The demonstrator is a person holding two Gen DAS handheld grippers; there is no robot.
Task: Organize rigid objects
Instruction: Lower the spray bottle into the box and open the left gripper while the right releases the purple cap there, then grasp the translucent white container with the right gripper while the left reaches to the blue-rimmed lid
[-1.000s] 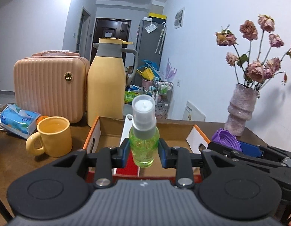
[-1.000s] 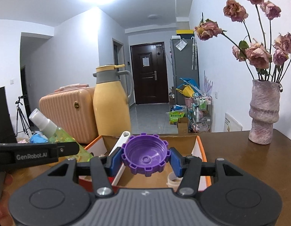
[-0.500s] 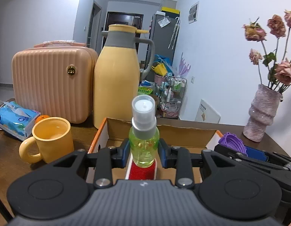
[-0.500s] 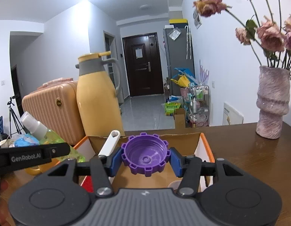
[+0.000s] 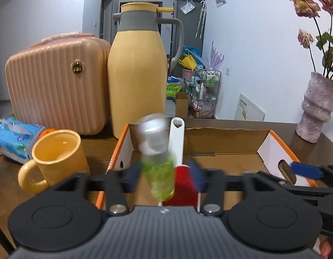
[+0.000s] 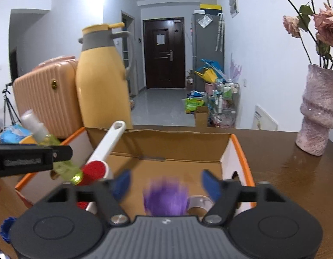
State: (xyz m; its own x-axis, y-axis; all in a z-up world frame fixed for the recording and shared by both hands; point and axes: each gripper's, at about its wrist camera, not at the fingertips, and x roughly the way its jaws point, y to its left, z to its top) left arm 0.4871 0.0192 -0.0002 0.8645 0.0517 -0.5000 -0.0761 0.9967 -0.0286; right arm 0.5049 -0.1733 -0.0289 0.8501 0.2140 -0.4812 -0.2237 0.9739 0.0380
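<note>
My left gripper (image 5: pixel 165 172) hangs over the left part of an orange-edged cardboard box (image 5: pixel 229 138). Its jaws are opening, and the green spray bottle (image 5: pixel 158 168) tilts, blurred, loose between the blue pads. My right gripper (image 6: pixel 166 183) is over the same box (image 6: pixel 175 144), jaws also opening. The purple cap (image 6: pixel 166 199) is a blur below and between its pads, touching neither. From the right wrist, the left gripper (image 6: pixel 32 159) and the bottle (image 6: pixel 65 168) show at the left edge.
A red brush with a white handle (image 5: pixel 177 138) leans in the box, and a clear ring (image 6: pixel 198 204) lies on its floor. Behind stand a yellow jug (image 5: pixel 136 73) and a pink case (image 5: pixel 56 86). A yellow mug (image 5: pixel 58 155) is on the left and a vase (image 5: pixel 319 108) on the right.
Both grippers moved forward and down over the box, then their jaws spread. The bottle and the purple cap, gripped before, have come loose and are dropping.
</note>
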